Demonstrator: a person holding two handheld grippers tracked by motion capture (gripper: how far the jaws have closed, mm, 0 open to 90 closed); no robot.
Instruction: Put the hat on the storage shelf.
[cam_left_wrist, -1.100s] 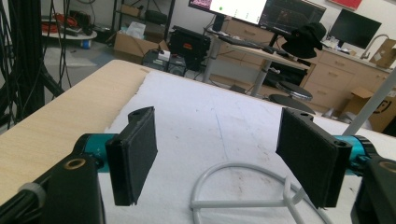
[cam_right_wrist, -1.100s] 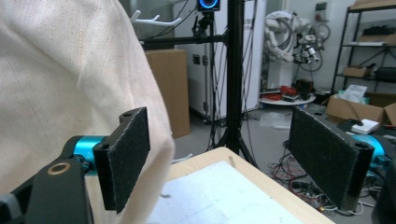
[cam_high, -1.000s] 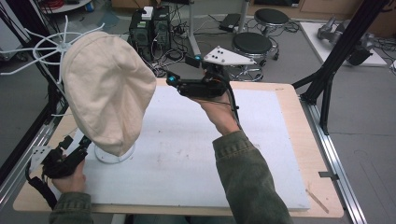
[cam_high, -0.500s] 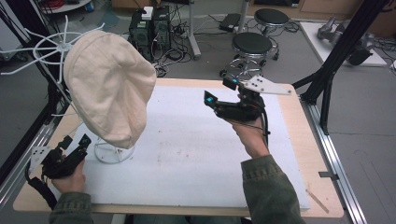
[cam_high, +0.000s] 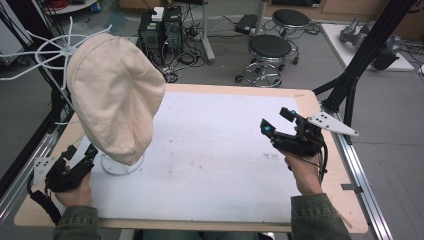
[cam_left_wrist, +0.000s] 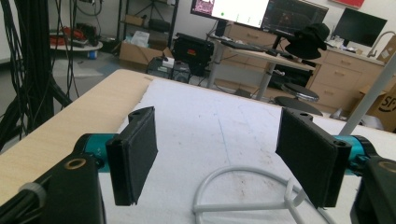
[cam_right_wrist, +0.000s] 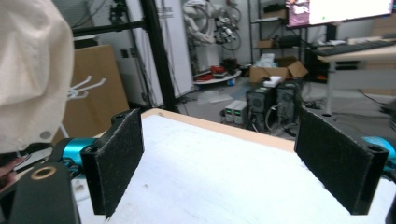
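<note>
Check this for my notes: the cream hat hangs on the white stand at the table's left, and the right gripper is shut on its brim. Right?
Not quite. The right gripper is open and holds nothing, well away at the table's right side, as the high view shows. The cream hat does hang on the white stand at the left.

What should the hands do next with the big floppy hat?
Probably nothing more than rest: the cream hat already hangs on its white stand. The right gripper is open, empty, far off; the left gripper is open beside the base.
</note>
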